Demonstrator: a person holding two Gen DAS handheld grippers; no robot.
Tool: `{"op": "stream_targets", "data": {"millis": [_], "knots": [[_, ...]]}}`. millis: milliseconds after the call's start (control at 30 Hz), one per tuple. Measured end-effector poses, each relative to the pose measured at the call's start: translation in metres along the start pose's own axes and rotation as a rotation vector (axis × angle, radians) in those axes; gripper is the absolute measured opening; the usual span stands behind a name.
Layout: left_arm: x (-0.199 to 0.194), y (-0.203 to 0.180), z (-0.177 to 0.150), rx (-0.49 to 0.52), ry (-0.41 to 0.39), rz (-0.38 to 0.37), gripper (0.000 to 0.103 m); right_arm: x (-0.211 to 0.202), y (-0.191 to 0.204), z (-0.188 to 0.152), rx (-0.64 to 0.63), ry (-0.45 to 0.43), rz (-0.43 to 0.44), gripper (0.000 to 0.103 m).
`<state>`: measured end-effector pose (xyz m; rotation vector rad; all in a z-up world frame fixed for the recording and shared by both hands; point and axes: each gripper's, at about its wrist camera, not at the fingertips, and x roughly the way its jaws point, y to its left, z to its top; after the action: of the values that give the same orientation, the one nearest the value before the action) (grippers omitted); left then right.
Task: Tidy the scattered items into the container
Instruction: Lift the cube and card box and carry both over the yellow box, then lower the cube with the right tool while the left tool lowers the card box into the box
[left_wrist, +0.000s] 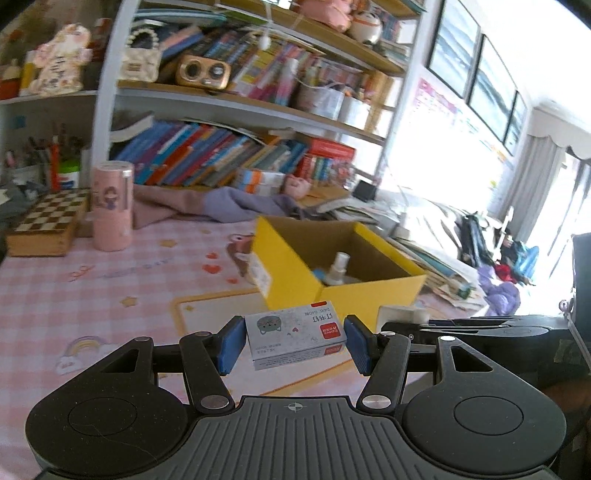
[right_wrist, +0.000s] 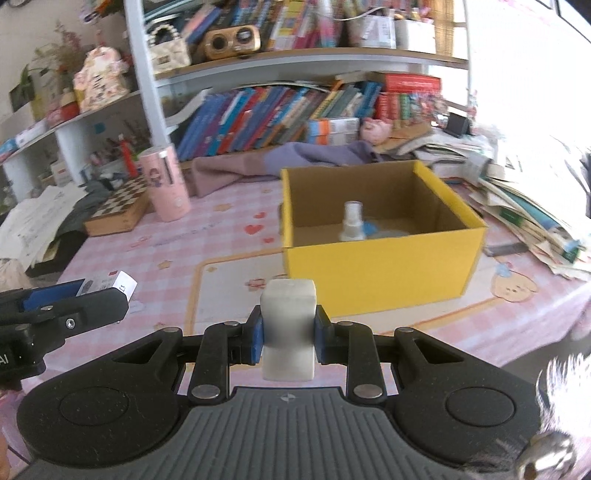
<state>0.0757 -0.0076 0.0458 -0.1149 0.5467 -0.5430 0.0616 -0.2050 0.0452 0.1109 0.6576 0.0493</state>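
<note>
Each tool grips an item just short of the yellow box (right_wrist: 380, 280) on the desk: left tool (left_wrist: 294, 341) clamps a staple box (left_wrist: 295, 338), right tool (right_wrist: 288, 338) a white block (right_wrist: 289, 325); each should clear the near wall before letting go.

From my left feed I see a worktop (left_wrist: 110, 288) under a pink checked cloth with hearts, stars and a rainbow print, filling the lower left of the frame. Behind it, across the upper half, a white-framed bookshelf (left_wrist: 236, 99) with wooden boards is packed with leaning books (left_wrist: 207, 155). At upper right, dark-framed windows (left_wrist: 476, 74) let in hard daylight that washes out the wall below them; pale curtains (left_wrist: 543, 184) hang at the far right edge. A purple cloth (right_wrist: 295, 155) lies crumpled at the shelf's foot, centre of my right feed
</note>
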Motion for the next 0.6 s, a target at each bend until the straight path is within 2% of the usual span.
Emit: {"op": "stream_targets", "data": {"millis": [300,600], "knots": [[0.025,-0.032,0.007,0.071,0.021,-0.071,0.058,-0.010,-0.041,-0.002,0.071,-0.021,-0.069,0.024],[0.050,-0.050,0.016,0.111,0.041,-0.092,0.058,-0.008,-0.071,0.004,0.121,-0.033,-0.094,0.024]]}}
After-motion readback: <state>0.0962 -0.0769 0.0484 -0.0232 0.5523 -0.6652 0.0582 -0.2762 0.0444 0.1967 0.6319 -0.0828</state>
